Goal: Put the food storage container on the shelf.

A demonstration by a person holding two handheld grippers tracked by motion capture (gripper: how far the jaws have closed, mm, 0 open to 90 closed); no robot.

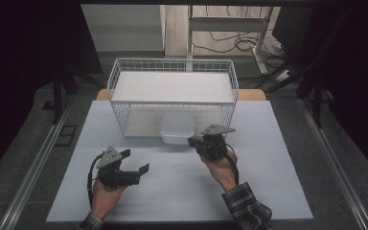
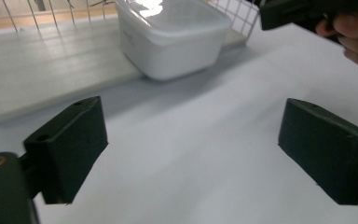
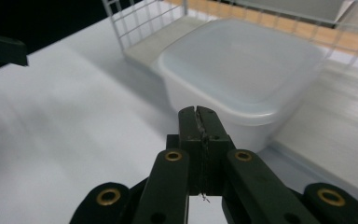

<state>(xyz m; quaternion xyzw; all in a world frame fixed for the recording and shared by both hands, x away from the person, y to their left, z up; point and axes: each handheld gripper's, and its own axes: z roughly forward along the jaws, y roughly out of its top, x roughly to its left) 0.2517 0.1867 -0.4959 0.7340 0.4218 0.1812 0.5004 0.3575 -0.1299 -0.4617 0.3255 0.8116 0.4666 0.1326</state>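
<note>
On the pale bench (image 1: 182, 191), a white lidded plastic container (image 1: 177, 129) sits half inside the open front of a white wire basket (image 1: 124, 76), resting on the basket's pale board floor. Just right of it the right tongs (image 1: 192, 142) are clenched on nothing, while the left tongs (image 1: 136, 161) hang released over bare bench. Dark curtains flank the bench, with floor cables beyond.

At twelve o'clock the wire basket (image 1: 172, 91) walls off your path, its shelf board low overhead. The white container (image 1: 177, 129) plugs the basket's open front. From three round to nine, bare table (image 1: 182, 191) gives you free passage.
</note>
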